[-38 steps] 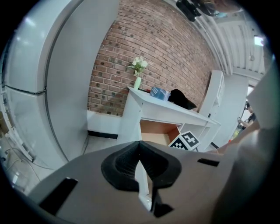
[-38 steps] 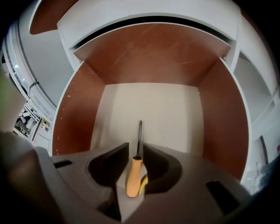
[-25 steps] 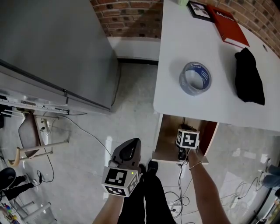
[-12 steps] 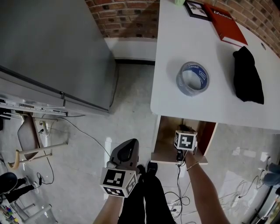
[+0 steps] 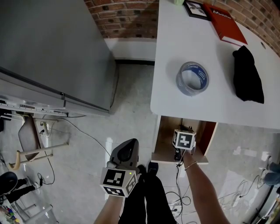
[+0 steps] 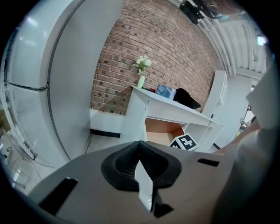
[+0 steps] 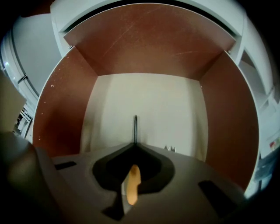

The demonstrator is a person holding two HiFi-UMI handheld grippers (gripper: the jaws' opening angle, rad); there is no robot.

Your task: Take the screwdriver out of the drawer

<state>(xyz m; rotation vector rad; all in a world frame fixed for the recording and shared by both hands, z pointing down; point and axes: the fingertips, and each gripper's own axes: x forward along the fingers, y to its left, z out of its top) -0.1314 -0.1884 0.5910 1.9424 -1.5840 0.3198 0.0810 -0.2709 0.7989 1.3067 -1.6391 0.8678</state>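
Note:
The wooden drawer (image 5: 164, 139) stands pulled out under the white table (image 5: 175, 43). My right gripper (image 5: 178, 154) reaches down into it, its marker cube on top. In the right gripper view the screwdriver's orange handle (image 7: 132, 183) sits between the closing jaws, which pinch it. Its dark shaft (image 7: 135, 127) points ahead over the pale drawer floor (image 7: 166, 105). My left gripper (image 5: 127, 153) hangs over the floor left of the drawer, shut with nothing in it, and is also seen in the left gripper view (image 6: 140, 146).
On the table lie a roll of tape (image 5: 193, 78), a black cloth (image 5: 248, 76), a red book (image 5: 226, 24) and a small picture frame (image 5: 196, 8). A grey cabinet (image 5: 48, 48) stands at the left. Cables (image 5: 179, 197) trail on the floor below the drawer.
The head view shifted slightly. Both grippers keep their places, the right one still down in the drawer.

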